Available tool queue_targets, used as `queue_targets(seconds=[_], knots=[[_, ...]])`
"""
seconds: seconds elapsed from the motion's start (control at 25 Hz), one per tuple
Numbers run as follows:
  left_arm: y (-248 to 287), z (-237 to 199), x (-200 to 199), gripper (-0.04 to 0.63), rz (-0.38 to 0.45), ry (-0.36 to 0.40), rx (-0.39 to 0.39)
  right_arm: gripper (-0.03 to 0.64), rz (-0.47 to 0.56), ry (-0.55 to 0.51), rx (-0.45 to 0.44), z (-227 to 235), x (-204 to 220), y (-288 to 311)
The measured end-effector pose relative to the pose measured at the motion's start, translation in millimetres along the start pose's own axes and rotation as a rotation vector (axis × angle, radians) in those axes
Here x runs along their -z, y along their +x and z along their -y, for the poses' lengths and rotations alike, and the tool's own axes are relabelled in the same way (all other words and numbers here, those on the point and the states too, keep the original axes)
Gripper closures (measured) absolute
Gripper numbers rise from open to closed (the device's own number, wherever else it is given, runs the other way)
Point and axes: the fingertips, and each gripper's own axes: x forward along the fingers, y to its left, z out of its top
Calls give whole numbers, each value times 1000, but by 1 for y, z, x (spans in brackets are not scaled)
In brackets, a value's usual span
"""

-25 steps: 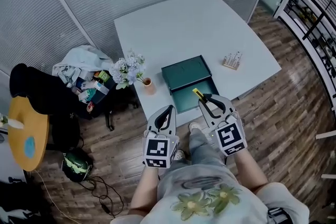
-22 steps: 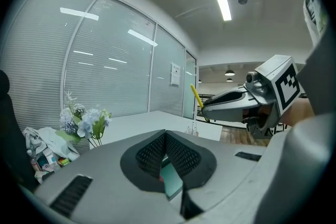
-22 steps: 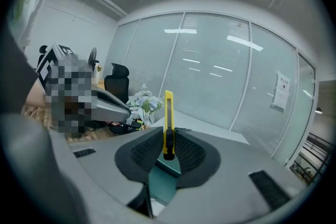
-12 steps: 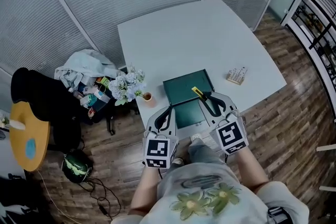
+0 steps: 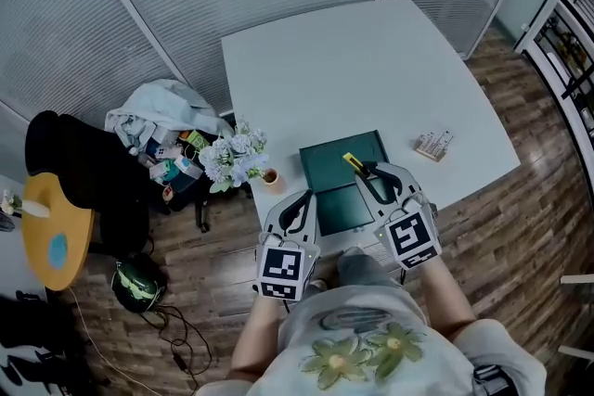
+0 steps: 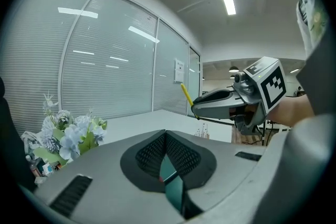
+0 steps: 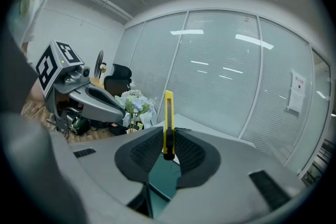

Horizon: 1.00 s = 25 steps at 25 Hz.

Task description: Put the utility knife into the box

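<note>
A dark green box (image 5: 336,170) lies open at the white table's near edge, its lid flat behind the tray. My right gripper (image 5: 366,171) hangs over the box's right part, shut on a yellow utility knife (image 5: 353,163) that sticks out past the jaws. In the right gripper view the knife (image 7: 168,122) stands upright between the pads, with the green box (image 7: 161,180) below. My left gripper (image 5: 301,198) is shut on nothing at the box's near left corner. Its own view shows the right gripper (image 6: 227,103) with the knife (image 6: 186,94).
A small pot of pale flowers (image 5: 238,159) stands at the table's near left corner. A small rack (image 5: 433,145) sits to the right of the box. On the floor to the left lie a heap of clothes and bags (image 5: 160,129) and a yellow round table (image 5: 58,236).
Both grippers have come forward towards the table. The knife's tip, which was at the box's near right edge, is now over the box.
</note>
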Motion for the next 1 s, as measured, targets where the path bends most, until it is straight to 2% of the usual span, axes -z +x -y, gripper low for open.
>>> queue_targets(seconds=[0.72,1.0], knots=[[5,-18,22,598,-41,-34,-62,546,-98,-91,-110,-14,42,21],[7,-20,27,598,-44,-49,-61,546,-143,-134,-137,-23,54,26]])
